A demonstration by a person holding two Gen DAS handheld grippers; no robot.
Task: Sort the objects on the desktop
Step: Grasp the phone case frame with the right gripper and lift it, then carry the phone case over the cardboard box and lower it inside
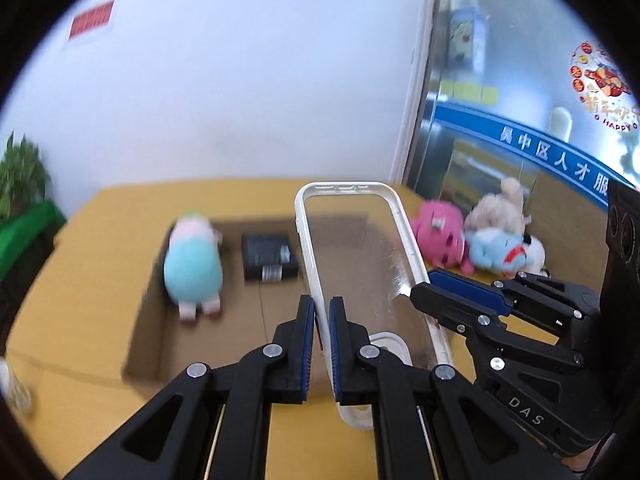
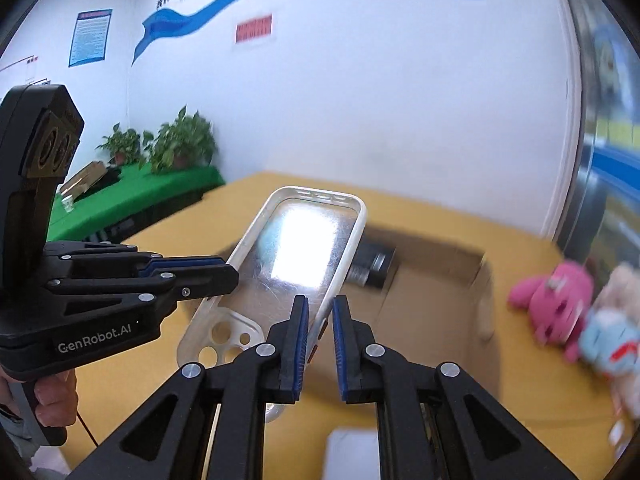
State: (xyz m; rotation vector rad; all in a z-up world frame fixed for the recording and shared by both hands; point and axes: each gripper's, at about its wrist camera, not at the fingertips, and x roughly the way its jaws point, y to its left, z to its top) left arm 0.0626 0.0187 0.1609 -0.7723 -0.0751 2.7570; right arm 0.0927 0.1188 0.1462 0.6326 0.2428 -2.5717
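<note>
Phone case point(image 1: 360, 256): above cardboard box point(image 1: 152, 320).
Left gripper point(image 1: 319, 320) jaws: clamped on case edge.
Right gripper point(image 2: 320, 320) jaws: clamped on opposite edge.

The right hand-held gripper point(image 1: 424, 300) bears "DAS" on its black body. The left hand-held gripper point(image 2: 232, 276) carries a "GenRobot.AI" label. A round window sticker point(image 1: 602, 80) reads "HAPPY". The blue band point(image 1: 560, 156) on the glass bears white Chinese characters.

Yellow table point(image 1: 100, 216), cardboard box point(image 1: 148, 320), plush toys point(image 1: 440, 236)
</note>
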